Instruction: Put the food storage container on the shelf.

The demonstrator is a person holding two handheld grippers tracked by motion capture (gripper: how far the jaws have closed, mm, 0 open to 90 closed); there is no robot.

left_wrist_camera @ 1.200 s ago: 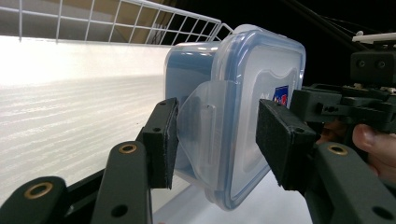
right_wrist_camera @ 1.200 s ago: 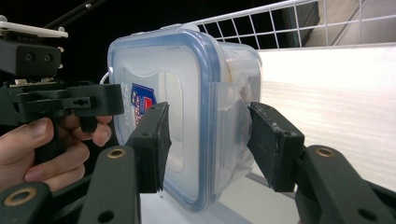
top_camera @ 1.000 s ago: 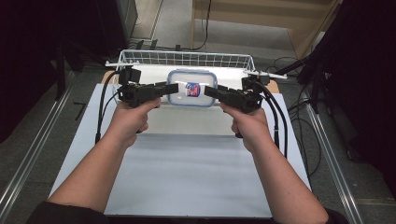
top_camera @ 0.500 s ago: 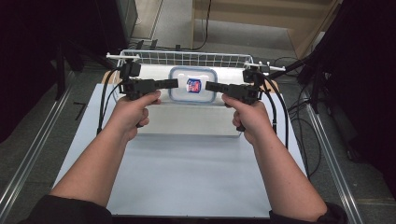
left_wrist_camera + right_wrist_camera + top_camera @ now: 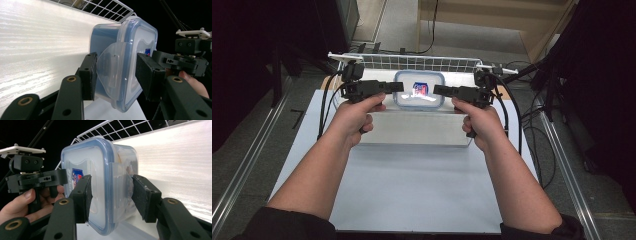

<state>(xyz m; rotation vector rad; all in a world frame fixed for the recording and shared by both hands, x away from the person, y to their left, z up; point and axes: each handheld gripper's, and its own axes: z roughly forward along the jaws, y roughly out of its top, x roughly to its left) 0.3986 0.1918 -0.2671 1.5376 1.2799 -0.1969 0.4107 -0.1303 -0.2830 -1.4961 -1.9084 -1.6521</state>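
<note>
White wire basket at the far edge of the counter, pale box in front of it. Metal rails flank both sides; wooden furniture behind.

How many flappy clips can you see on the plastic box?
2. One clip hangs on the box's left end between the left gripper's jaws; the other clip is on its right end between the right gripper's jaws. Others may be hidden.

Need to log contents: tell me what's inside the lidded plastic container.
Through the container's clear lid, a red-and-blue printed item shows. The rest is blurred by the plastic and hidden by the side flaps.
</note>
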